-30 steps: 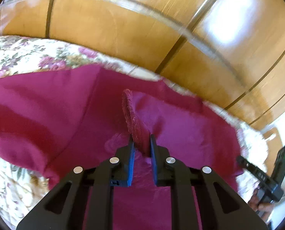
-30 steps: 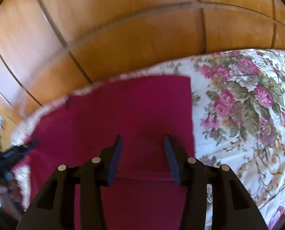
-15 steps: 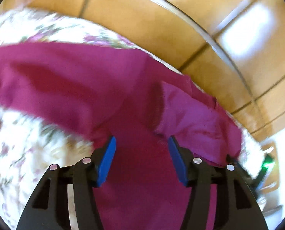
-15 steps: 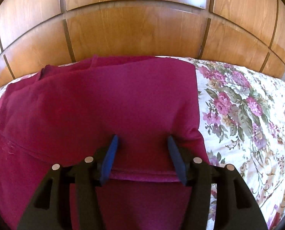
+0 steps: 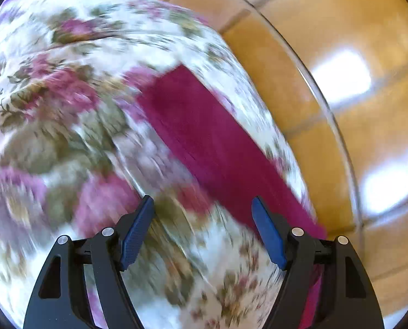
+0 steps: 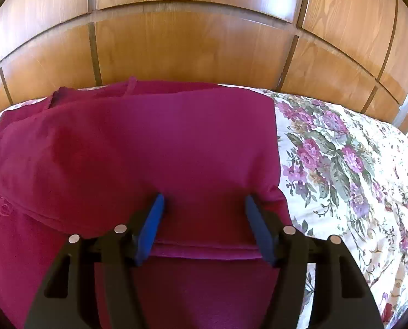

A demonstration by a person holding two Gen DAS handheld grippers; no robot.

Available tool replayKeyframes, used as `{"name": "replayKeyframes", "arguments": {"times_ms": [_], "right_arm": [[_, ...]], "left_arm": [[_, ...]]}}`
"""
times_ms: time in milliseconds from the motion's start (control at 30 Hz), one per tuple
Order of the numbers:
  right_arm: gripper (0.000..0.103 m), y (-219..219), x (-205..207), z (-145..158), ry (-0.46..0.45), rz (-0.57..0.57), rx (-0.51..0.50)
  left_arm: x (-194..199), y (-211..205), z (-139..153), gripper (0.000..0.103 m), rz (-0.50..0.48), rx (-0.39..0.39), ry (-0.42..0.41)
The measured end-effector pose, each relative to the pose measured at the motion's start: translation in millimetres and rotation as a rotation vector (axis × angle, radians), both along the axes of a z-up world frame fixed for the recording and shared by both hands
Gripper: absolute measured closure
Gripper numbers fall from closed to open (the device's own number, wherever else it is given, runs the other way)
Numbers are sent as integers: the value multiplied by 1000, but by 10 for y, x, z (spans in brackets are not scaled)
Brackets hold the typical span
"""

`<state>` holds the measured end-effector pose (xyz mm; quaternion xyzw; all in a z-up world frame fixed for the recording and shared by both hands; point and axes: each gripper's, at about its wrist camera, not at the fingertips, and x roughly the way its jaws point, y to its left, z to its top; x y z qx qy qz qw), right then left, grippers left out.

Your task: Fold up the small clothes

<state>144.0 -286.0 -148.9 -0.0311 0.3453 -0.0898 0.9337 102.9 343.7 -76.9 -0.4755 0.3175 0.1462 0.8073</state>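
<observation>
Edges: one magenta garment (image 6: 154,148) lies on the floral bedspread (image 6: 349,164), its far edge by the wooden panelling (image 6: 193,46)
Room: bare bedspread to its right
Right gripper (image 6: 204,219): jaws wide, over the garment's folded near hem
Left gripper (image 5: 202,227): jaws wide, holding nothing, over blurred bedspread; garment ahead-right

1. A bed carries everything, covered by a white bedspread (image 6: 341,164) printed with purple-pink roses and green leaves.
2. A magenta garment (image 6: 154,148) lies directly on the bedspread, filling the right wrist view from 9 o'clock to the centre, its straight side edge running toward 1 o'clock.
3. One layer is folded over another, with a hem edge near 6 o'clock.
4. In the blurred left wrist view the garment (image 5: 204,126) is a strip toward 4 o'clock, bedspread (image 5: 66,126) at 9 o'clock.
</observation>
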Motion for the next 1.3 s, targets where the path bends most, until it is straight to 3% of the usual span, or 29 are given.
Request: {"name": "replayKeyframes", "arguments": {"times_ms": [133, 200, 333, 367, 400, 467, 567, 700, 800, 967, 1133, 1167, 1300], "right_arm": [[39, 13, 2, 0, 0, -4, -10], [38, 20, 6, -2, -1, -7, -17], [37, 22, 9, -6, -2, -11, -26], [37, 22, 10, -7, -2, -11, -27], [37, 21, 12, -8, -2, -12, -29], [37, 16, 12, -10, -3, -12, -30], [37, 18, 13, -13, -4, -12, -30], [37, 16, 12, -13, -4, -11, -28], [37, 18, 6, -17, -5, -10, -22], [37, -13, 16, -10, -8, -5, 0], [37, -54, 25, -9, -10, -1, 25], [37, -63, 32, -9, -10, 0, 31], [37, -63, 31, -6, -12, -2, 33]], "left_arm": [[100, 242, -48, 36, 65, -41, 7], [201, 339, -79, 47, 86, -31, 37], [322, 484, -130, 56, 107, -12, 89], [361, 470, -118, 63, 113, 2, 116], [384, 460, -90, 78, 112, 17, 131], [481, 459, -24, 92, 69, 32, 106], [535, 71, 308, 92, -51, 111, 4], [614, -795, 723, 92, -262, 243, -109], [673, -1508, 841, 92, -428, 281, -164], [749, -2609, 676, 92, -659, 330, -157], [843, -3227, 314, 92, -790, 361, -78], [849, -3308, 255, 90, -802, 381, -61], [773, -3405, 175, 52, -817, 429, -44]]}}
